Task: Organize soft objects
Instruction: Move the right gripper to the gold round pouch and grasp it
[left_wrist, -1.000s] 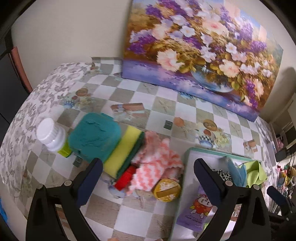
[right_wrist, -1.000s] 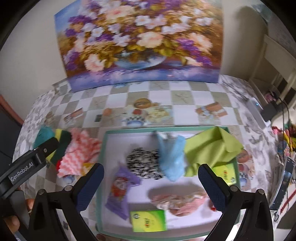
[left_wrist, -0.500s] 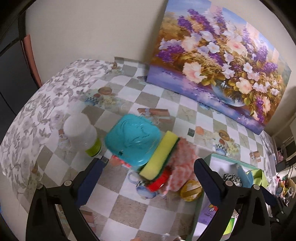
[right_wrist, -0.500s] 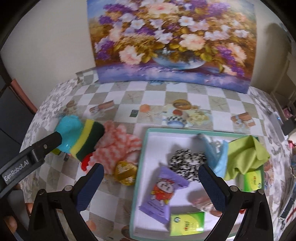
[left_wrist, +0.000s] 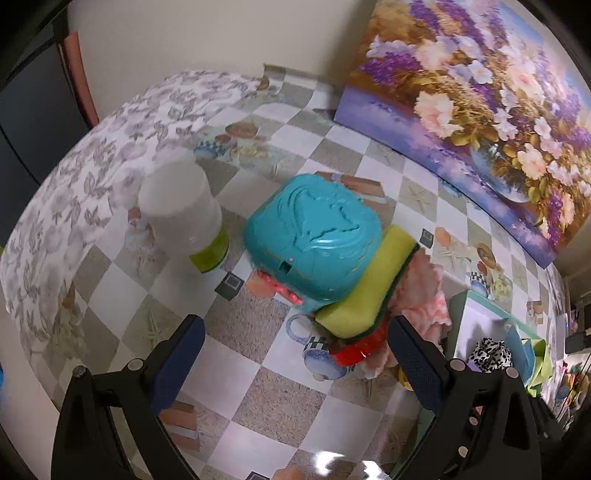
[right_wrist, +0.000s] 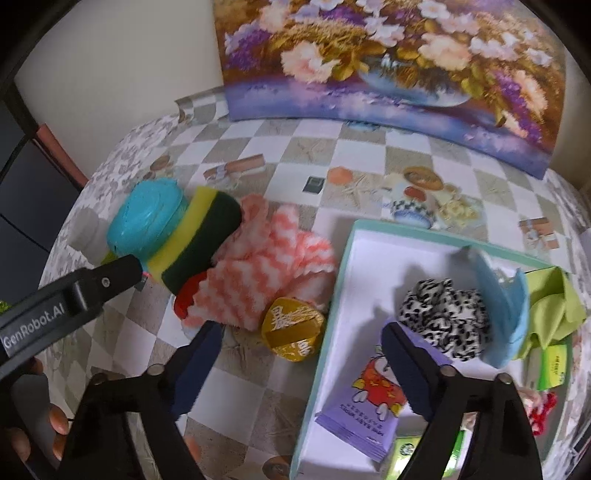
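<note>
I see a shiny teal box (left_wrist: 314, 236) with a bumpy lid. One yellow and green sponge (left_wrist: 364, 284) leans on it. One fluffy pink and white cloth (right_wrist: 266, 269) lies beside the sponge on the checkered surface (left_wrist: 258, 369). One round gold packet (right_wrist: 291, 328) sits just beside the cloth. One white bottle (left_wrist: 181, 214) stands near the box.

The white tray (right_wrist: 336, 332) holds one spotted scrunchie (right_wrist: 443, 317), one blue cloth (right_wrist: 506, 302), one green cloth (right_wrist: 554, 306) and one purple packet (right_wrist: 365, 402).

Both views sit further left and closer to the pile than a second ago.

My left gripper (left_wrist: 295, 354) is spread wide and empty. My right gripper (right_wrist: 303, 354) is closing, with nothing pinched; the gold packet lies ahead of it.
</note>
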